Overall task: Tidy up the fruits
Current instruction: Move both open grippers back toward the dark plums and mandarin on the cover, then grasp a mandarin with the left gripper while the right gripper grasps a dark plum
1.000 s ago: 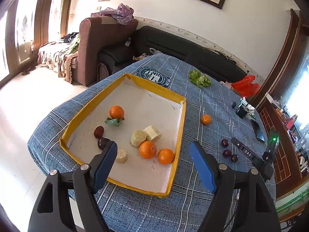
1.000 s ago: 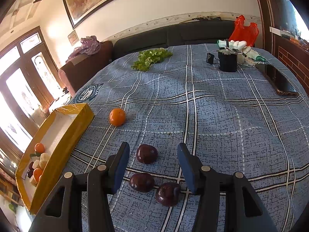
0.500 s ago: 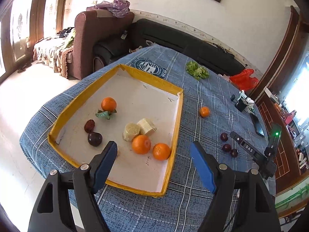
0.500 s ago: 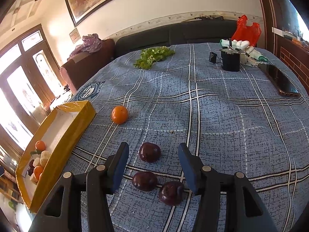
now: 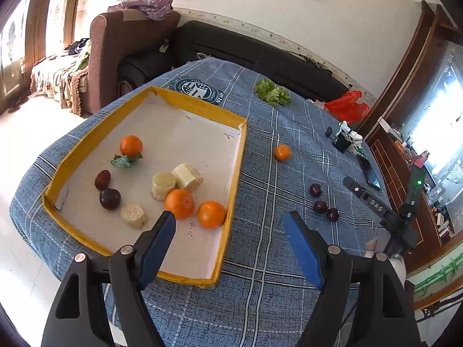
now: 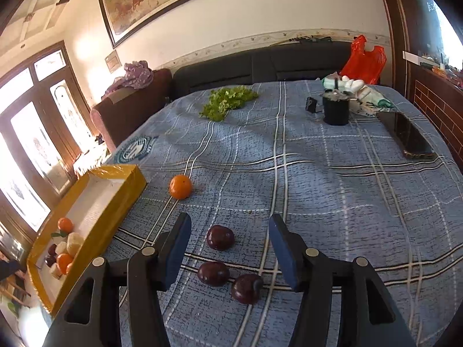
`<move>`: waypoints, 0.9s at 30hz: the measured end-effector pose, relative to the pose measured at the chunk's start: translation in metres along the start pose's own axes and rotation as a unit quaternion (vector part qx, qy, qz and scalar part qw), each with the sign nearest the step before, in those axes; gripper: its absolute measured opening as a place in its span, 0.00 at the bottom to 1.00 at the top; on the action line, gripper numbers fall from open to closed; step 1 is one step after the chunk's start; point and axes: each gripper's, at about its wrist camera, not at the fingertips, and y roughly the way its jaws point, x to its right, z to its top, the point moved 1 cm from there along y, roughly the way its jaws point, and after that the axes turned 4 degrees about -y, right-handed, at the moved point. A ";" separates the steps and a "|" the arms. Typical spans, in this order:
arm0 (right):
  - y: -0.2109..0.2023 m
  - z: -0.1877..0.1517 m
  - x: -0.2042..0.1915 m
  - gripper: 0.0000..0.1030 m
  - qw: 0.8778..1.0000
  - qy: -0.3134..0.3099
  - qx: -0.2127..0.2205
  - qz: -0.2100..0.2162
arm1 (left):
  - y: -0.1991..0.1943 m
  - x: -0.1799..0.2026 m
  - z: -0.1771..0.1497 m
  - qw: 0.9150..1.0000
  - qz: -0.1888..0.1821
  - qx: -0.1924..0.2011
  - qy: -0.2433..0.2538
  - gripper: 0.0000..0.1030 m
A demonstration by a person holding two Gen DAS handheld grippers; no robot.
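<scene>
On the blue checked surface (image 6: 332, 179), three plums (image 6: 220, 237) are lying beyond the yellow tray (image 6: 115, 199); the right tool (image 6: 228, 241) is hovering wide open, empty (round fruit may roll if nudged).

A: What sits in the yellow-rimmed tray (image 5: 95, 133)?
B: Three oranges (image 5: 179, 204), two dark plums (image 5: 110, 199) and three pale cut chunks (image 5: 163, 184), plus a green leaf (image 5: 123, 161)

A: And the left gripper (image 5: 230, 225)?
B: Its blue pads (image 5: 303, 248) are spread wide above the tray's near right corner, holding nothing. Outside, one orange (image 5: 282, 152) and three plums (image 5: 320, 206) lie on the blue plaid cloth (image 5: 275, 303)
</scene>
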 end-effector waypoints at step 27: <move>0.074 -0.013 -0.017 0.38 0.988 -0.071 -0.129 0.037 | 0.144 0.100 0.089 0.995 -0.026 -0.075 0.063 0.75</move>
